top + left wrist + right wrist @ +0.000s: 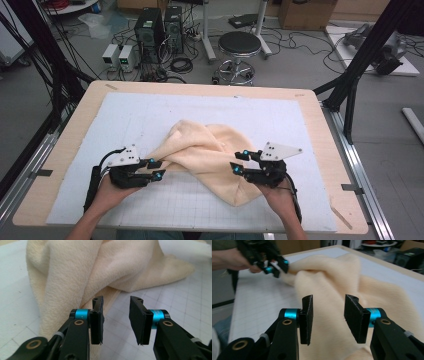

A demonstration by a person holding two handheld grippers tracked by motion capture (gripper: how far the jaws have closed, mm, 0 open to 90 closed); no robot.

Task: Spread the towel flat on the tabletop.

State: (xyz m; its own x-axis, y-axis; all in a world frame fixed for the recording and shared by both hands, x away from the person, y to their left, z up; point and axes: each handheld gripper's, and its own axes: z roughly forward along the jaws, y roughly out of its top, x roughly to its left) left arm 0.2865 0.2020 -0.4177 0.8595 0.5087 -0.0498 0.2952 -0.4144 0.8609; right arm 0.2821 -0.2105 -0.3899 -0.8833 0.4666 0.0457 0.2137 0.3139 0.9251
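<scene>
From above, a cream towel lies bunched on the bench between both grippers. The left gripper view shows released jaws, towel edge just beyond. The right gripper view shows released jaws above the towel.

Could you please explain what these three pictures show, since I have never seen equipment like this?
A person sits at a table with a hand-held two-jaw gripper in each hand. One camera looks down from above; the other two ride on the grippers and look along their black jaws. A crumpled cream towel lies on a white gridded mat. The left gripper and the right gripper both have jaws apart at the towel's edges, gripping nothing.
</scene>
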